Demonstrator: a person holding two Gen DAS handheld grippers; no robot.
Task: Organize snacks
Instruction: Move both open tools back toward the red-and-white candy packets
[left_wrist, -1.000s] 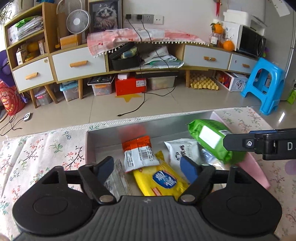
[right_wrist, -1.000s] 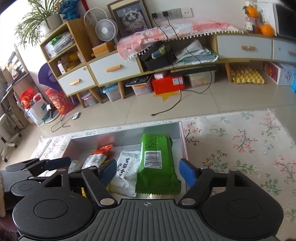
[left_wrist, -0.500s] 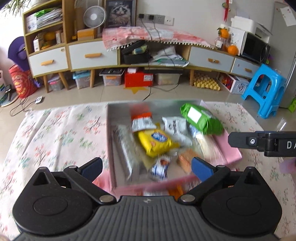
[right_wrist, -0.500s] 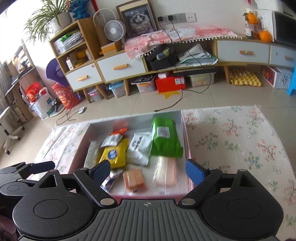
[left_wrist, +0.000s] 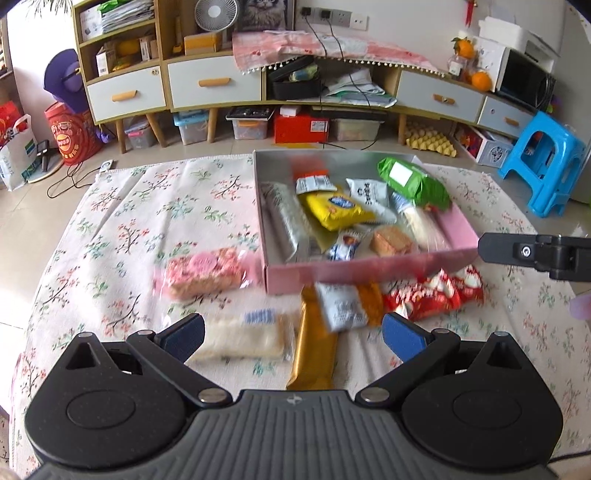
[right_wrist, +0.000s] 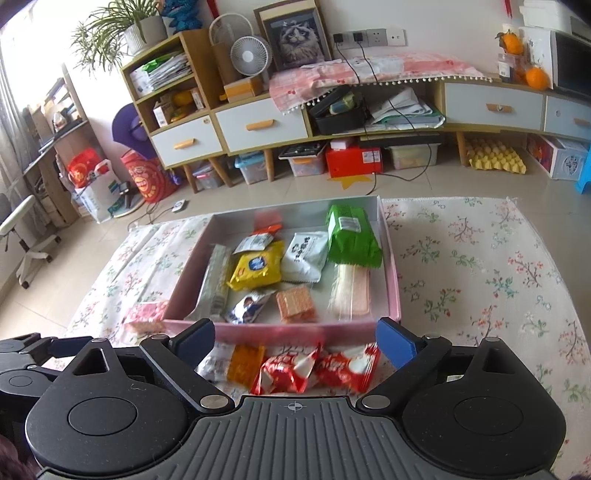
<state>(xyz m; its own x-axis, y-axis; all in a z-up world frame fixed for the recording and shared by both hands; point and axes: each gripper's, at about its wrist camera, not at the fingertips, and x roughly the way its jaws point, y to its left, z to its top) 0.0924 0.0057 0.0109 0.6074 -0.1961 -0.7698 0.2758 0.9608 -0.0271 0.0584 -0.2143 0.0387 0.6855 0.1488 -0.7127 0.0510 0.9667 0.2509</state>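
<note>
Box (left_wrist: 369, 271) pink outside, silver-grey inside. Cloth (left_wrist: 166, 206) white, small floral print, frame centre. Inside box: green pack (right_wrist: 352, 236), yellow pack (right_wrist: 256, 269) with blue oval, white pack (right_wrist: 304, 256) with dark print. Frame bottom: red-white wrappers (right_wrist: 317, 367), gold bar (left_wrist: 314, 350), pink-speckled bar (left_wrist: 205, 271). Gripper fingertips (right_wrist: 393, 341) blue. Stool (left_wrist: 546, 166) bright blue, frame right.

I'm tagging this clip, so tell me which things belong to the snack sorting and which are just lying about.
Job:
pink box
green packet, inside it
yellow packet, inside it
red wrappers, on the cloth
gold bar
pink rice cake
white pack

Lying about:
blue stool
fan
oranges
egg tray
</note>
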